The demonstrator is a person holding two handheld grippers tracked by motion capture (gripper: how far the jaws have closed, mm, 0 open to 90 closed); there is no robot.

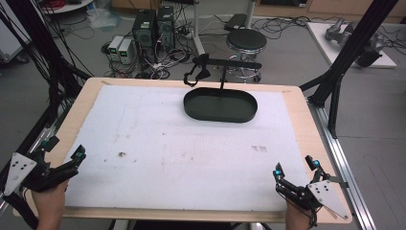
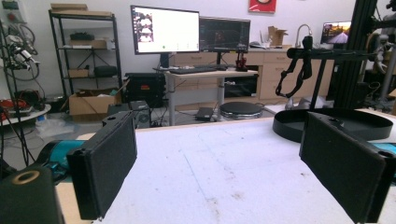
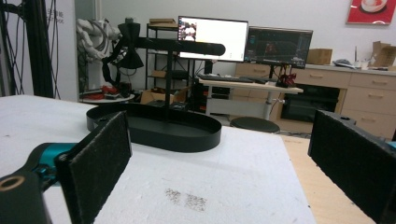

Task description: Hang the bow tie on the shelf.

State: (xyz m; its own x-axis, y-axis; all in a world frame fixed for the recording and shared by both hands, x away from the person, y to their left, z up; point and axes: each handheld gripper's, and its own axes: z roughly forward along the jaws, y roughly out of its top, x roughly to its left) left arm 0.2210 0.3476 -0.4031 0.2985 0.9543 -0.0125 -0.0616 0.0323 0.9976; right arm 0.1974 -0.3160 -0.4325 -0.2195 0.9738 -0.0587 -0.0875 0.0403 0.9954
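Observation:
A black oval tray stands at the far middle of the white board. A thin post rises from the tray and carries a horizontal black bar. From the bar's left end hangs a black strap-like item. My left gripper rests at the near left corner, open with nothing between its jaws. My right gripper sits at the near right corner, also open and holding nothing. The left gripper view has the tray ahead to the right, beyond the pads. The right gripper view has it ahead to the left.
The board covers most of a wooden table. A black frame leg rises just off the table's far right corner. Behind the table stand a round stool and computer towers among floor cables.

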